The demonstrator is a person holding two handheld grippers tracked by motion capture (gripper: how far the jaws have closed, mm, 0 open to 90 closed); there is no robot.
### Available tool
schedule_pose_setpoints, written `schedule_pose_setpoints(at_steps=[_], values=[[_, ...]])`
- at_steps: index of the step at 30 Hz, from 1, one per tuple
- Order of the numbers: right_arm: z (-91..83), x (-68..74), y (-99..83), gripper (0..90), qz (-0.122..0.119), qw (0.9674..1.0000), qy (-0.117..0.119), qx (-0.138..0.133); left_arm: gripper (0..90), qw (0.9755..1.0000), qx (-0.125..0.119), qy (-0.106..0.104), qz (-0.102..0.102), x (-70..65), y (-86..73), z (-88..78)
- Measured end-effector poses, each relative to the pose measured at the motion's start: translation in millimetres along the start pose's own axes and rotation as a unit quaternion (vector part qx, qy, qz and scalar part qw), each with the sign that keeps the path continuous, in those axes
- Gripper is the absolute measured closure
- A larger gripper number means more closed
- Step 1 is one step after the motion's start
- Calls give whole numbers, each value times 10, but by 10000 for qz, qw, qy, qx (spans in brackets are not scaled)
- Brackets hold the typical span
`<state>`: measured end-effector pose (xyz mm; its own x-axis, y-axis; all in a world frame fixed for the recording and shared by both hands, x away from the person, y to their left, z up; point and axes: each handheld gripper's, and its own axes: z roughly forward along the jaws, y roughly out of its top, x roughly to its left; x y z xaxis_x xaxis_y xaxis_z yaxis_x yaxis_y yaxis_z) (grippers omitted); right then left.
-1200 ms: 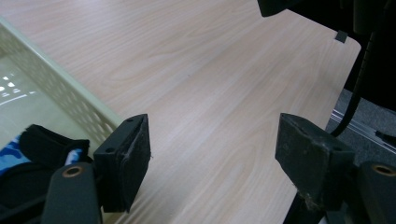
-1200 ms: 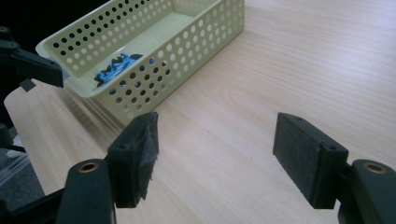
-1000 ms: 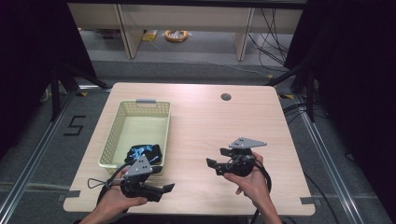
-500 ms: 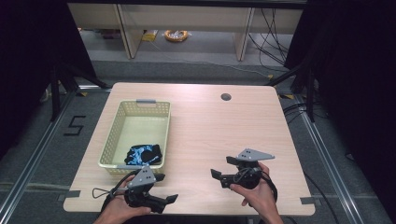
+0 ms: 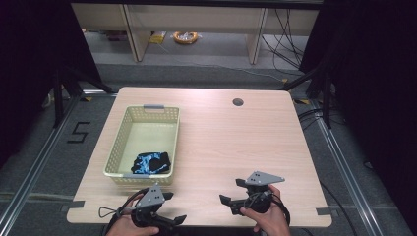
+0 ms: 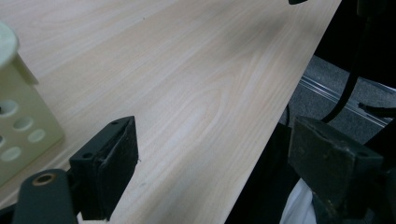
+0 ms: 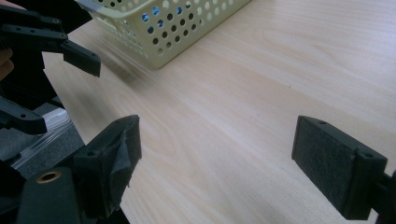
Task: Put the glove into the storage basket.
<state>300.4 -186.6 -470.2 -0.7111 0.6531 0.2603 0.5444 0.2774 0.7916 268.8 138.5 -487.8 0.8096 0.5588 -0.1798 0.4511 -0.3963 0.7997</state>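
Wooden table [image 5: 231, 142], perforated yellow basket [image 5: 125, 147]

A pale yellow perforated basket [image 5: 127, 140] sits on the left half of the table [image 5: 236, 142], its long side running near to far, a grey tab on its far rim. A crumpled black and blue cloth [image 5: 151, 162] lies in its near end

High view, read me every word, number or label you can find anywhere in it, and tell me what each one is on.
"5" in dark tape or paint on the grey floor, left of the table.
The grey tab on the far rim of the basket looks like a label holder; no print can be made out.
The black and blue item in the basket shows a pattern, no legible text.
Nothing else readable.
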Motion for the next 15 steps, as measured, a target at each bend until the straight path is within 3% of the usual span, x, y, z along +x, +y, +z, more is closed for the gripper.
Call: schedule_pose_setpoints(at_steps=[1,2,5,6,7,8,9,10,11,13,14,15], values=[[-2,11,-18,166,32,10000,-24,66,154,10000,50,-8,54,12,-9,0],[2,29,-33,166,108,9999,22,98,154,10000,2,-3,-45,-4,-30,14],[28,21,-92,166,-34,9999,-24,127,154,9999,135,-10,96,18,-65,22],[24,50,-109,166,96,9998,-10,193,154,9999,109,-2,23,11,-86,43],[25,30,-118,166,-55,9998,-15,205,154,9997,195,32,168,24,-92,40],[29,51,-135,166,6,9998,-12,206,154,9993,263,87,232,29,-104,46],[28,30,-140,166,-87,9997,58,241,154,9993,288,153,179,15,-127,60],[14,75,-160,167,123,9995,-15,282,154,9990,340,189,230,14,-142,68],[24,50,-175,166,-45,9998,22,206,154,9989,350,184,248,10,-155,80],[5,86,-208,166,64,9995,12,309,154,9985,471,169,237,11,-175,84],[16,61,-225,167,-112,9996,38,256,154,9984,465,193,250,9,-185,96],[20,69,-245,167,-95,9996,32,252,154,9986,435,157,255,1,-190,105]])
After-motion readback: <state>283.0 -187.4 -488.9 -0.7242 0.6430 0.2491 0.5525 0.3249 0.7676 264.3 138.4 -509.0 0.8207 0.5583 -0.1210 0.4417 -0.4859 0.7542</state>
